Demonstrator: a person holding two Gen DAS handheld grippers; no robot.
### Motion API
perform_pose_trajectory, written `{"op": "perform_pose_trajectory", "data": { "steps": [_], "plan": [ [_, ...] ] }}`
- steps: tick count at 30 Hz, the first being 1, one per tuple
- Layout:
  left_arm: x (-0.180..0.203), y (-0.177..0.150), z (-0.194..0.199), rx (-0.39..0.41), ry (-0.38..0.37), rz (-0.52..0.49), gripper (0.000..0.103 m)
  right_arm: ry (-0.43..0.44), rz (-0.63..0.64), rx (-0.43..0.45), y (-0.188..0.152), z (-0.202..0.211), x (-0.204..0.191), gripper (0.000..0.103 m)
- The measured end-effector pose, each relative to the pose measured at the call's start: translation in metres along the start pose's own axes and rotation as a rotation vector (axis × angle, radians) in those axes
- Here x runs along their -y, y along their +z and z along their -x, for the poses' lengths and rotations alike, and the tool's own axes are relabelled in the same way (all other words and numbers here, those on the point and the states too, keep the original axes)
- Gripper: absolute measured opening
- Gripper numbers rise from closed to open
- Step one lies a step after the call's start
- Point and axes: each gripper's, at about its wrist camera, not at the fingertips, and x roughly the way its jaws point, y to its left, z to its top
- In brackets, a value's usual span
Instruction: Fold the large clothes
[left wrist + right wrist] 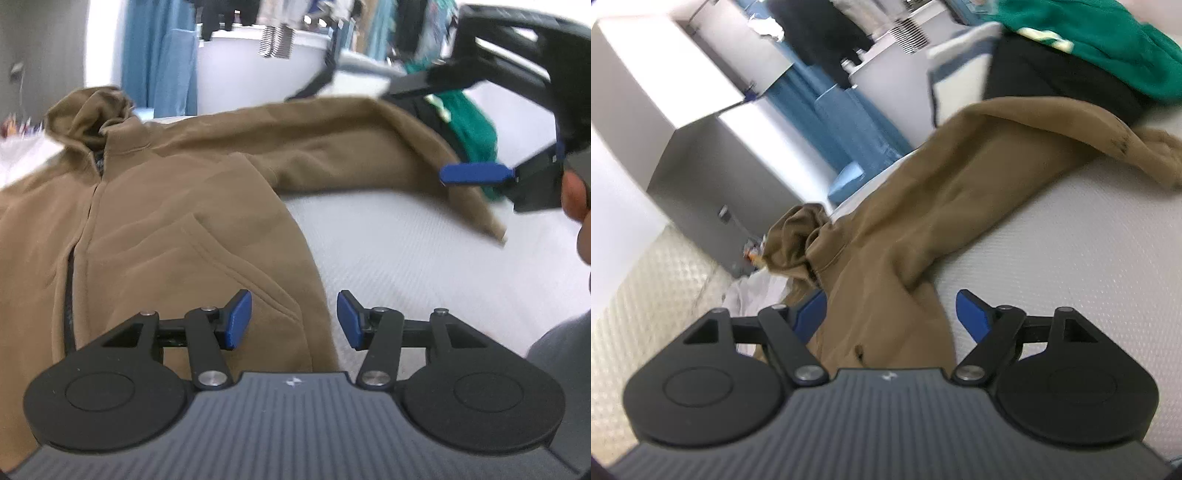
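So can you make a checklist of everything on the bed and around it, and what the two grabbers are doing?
Surface: white textured bed, mostly bare to the right of the hoodie.
Job's things: brown hoodie lying front up, zip partly open, hood bunched at the far end, one sleeve stretched out.
Clutter: green garment on a black one at the far edge.
Grippers: left gripper open over the hoodie's hem; right gripper open, hoodie between its fingers, not clamped.
Cables: nothing seen.
Surroundings: blue curtain, hanging clothes, blurred.
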Motion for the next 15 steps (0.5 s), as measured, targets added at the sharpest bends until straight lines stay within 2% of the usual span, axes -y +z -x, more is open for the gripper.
{"op": "perform_pose_trajectory", "data": {
  "steps": [3,5,8,10,12,14,15],
  "plan": [
    [0.020,-0.009,-0.015,0.007,0.089,-0.147,0.060,-0.007,0.001,-0.028,-0.005,-0.011,0.012,0.081],
    [0.034,-0.016,-0.023,0.019,0.117,-0.240,0.075,-0.026,-0.003,-0.036,-0.004,-0.017,0.021,0.081],
    [0.048,-0.026,-0.037,0.008,0.191,-0.339,0.076,-0.039,-0.053,-0.046,0.002,-0.025,0.037,0.081],
    [0.051,-0.032,-0.046,-0.007,0.238,-0.395,0.075,-0.054,-0.074,-0.055,0.002,-0.032,0.044,0.081],
    [0.055,-0.038,-0.052,-0.012,0.276,-0.451,0.069,-0.070,-0.101,-0.078,0.003,-0.041,0.049,0.081],
    [0.054,-0.040,-0.053,-0.008,0.307,-0.491,0.056,-0.077,-0.111,-0.093,0.002,-0.047,0.052,0.080],
    [0.052,-0.040,-0.051,0.002,0.316,-0.503,0.053,-0.079,-0.109,-0.098,0.001,-0.050,0.051,0.080]
  ]
}}
